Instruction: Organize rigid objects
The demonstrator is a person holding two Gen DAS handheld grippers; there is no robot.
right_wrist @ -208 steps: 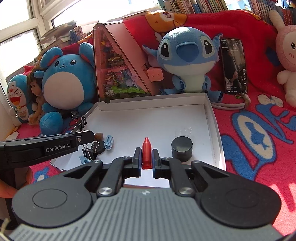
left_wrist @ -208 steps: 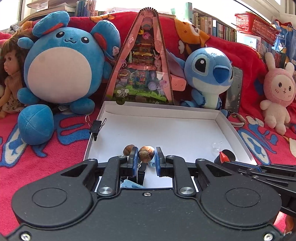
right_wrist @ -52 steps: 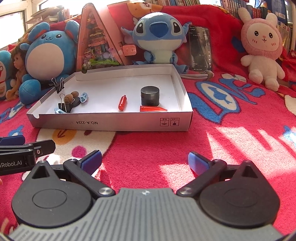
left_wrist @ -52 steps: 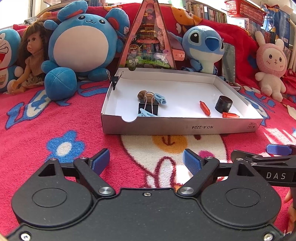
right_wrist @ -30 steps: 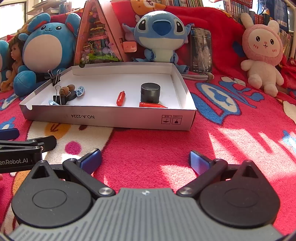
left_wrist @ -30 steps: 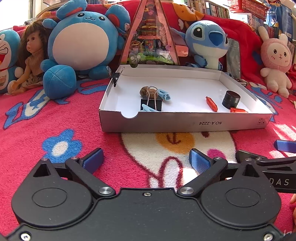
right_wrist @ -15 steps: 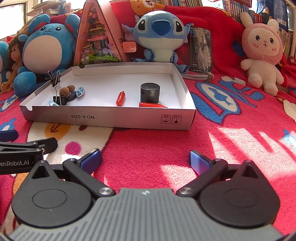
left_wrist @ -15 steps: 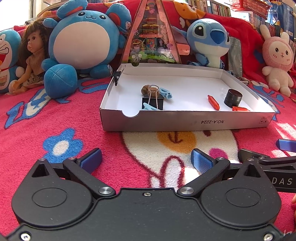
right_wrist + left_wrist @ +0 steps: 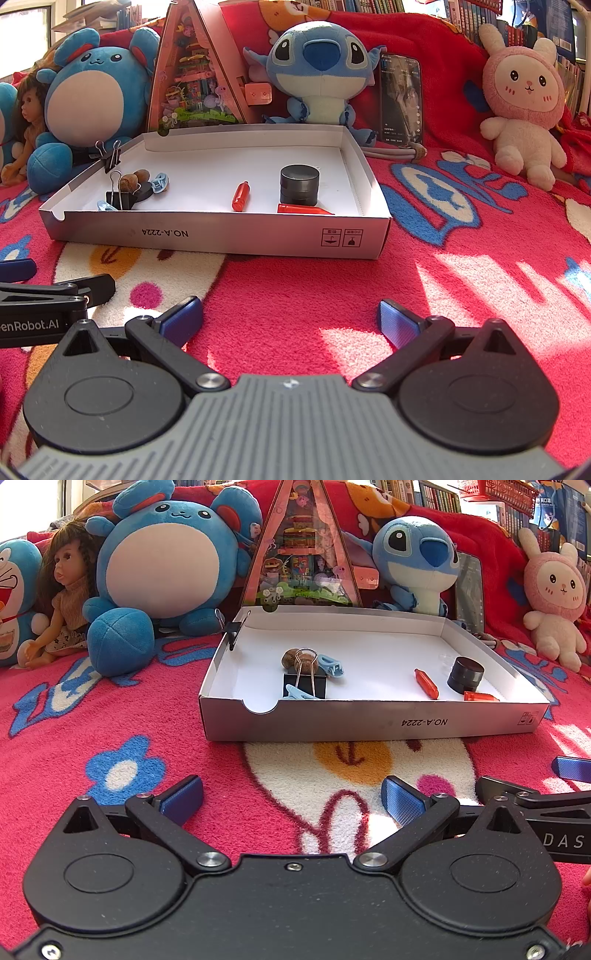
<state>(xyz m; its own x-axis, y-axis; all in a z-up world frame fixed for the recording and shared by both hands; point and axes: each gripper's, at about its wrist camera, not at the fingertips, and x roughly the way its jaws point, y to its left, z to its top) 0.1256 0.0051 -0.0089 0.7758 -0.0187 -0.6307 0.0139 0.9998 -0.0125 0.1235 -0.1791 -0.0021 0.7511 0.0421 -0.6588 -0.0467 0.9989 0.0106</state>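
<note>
Red blanket fills the floor of both views, and on it sits the white box, well ahead of both tools. The left gripper hangs low over the blanket with its blue pads spread wide, nothing between them. Same story for the right gripper: jaws wide apart, empty, short of the box's near wall.

Behind the box, a row of plush toys: the big blue one, the blue alien, the pink rabbit.

Inside the box now, right side: the black cylinder stands upright, with one red piece lying touching its base, partly cut off by the near wall, and a second red piece lying apart to its left. Left side is a tight cluster: a black binder clip standing with its wire handles up, two brown nuts behind it, a pale blue clip beside them, another blue clip half hidden by the wall. A further binder clip grips the box's far left rim.
</note>
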